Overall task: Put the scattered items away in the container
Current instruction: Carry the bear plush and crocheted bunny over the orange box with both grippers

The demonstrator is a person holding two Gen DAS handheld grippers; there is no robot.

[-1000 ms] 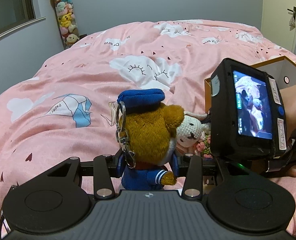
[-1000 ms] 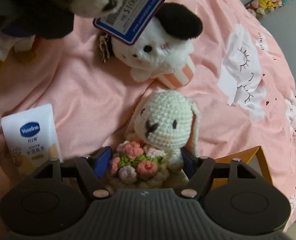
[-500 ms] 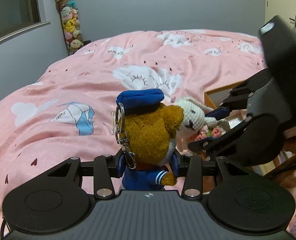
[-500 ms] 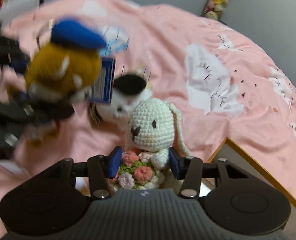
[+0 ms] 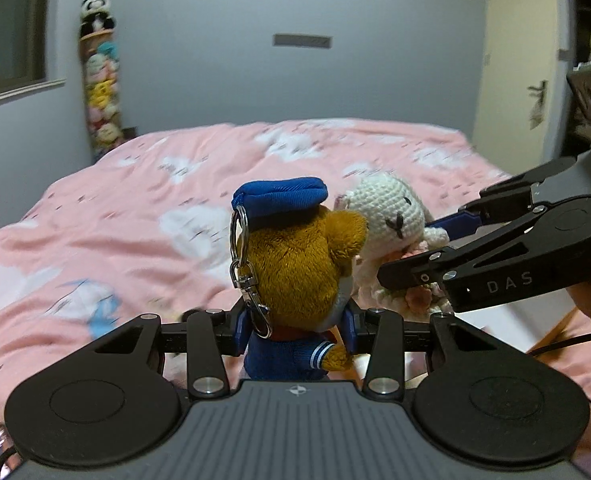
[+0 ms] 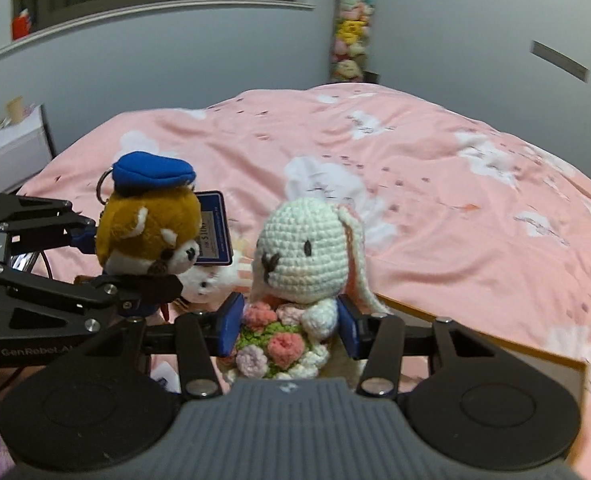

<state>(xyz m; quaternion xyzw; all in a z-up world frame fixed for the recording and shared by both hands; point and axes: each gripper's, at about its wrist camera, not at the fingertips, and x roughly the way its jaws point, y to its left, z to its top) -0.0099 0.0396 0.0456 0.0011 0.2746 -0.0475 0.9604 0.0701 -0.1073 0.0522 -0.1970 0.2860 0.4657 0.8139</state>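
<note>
My left gripper [image 5: 295, 330] is shut on a brown bear plush [image 5: 295, 264] with a blue cap, sailor top and metal keyring, held upright above the pink bed. It also shows in the right wrist view [image 6: 147, 232], with a blue price tag [image 6: 213, 234] hanging beside it. My right gripper [image 6: 289, 326] is shut on a white crochet rabbit [image 6: 307, 240] that holds a pink and green bouquet. The rabbit [image 5: 391, 216] hangs just right of the bear. The cardboard box [image 6: 491, 346] lies below at the right, its rim showing.
A white plush with a striped base [image 6: 211, 284] lies on the pink duvet [image 6: 435, 200] behind the bear. A tall tube of small plush toys [image 5: 99, 80] stands against the far wall. A white cabinet [image 6: 11, 156] is at the left, a door [image 5: 519, 60] at the right.
Both grippers have lifted their toys higher off the bed and tilted up toward the far wall. The right gripper with the rabbit has moved closer beside the bear.
</note>
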